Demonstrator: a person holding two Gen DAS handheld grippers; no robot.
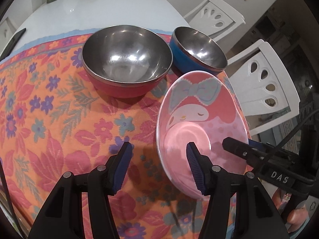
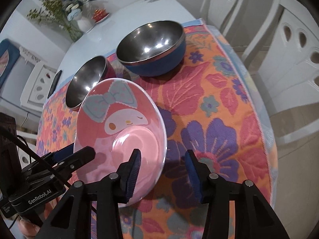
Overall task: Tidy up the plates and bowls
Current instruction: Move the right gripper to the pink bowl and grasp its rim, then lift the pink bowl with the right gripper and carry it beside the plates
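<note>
A pink cartoon plate [image 1: 201,119] is tilted above the flowered cloth; it also shows in the right wrist view [image 2: 121,123]. My left gripper [image 2: 77,153] is shut on the plate's rim from the left in the right wrist view. In the left wrist view my right gripper [image 1: 237,147] pinches the plate's right rim. From each wrist's own camera the fingers [image 1: 123,165] [image 2: 191,171] look spread wide, one beside the plate. A red steel bowl [image 1: 127,59] and a blue steel bowl [image 1: 199,49] stand behind it, also seen as the red bowl [image 2: 87,79] and the blue bowl [image 2: 153,45].
An orange flowered cloth [image 1: 49,109] covers the near end of a white table [image 1: 99,10]. A dark phone [image 1: 14,41] lies at the left. A vase with flowers [image 2: 65,14] and a small dish stand at the far end. White chairs [image 1: 265,79] stand on the right.
</note>
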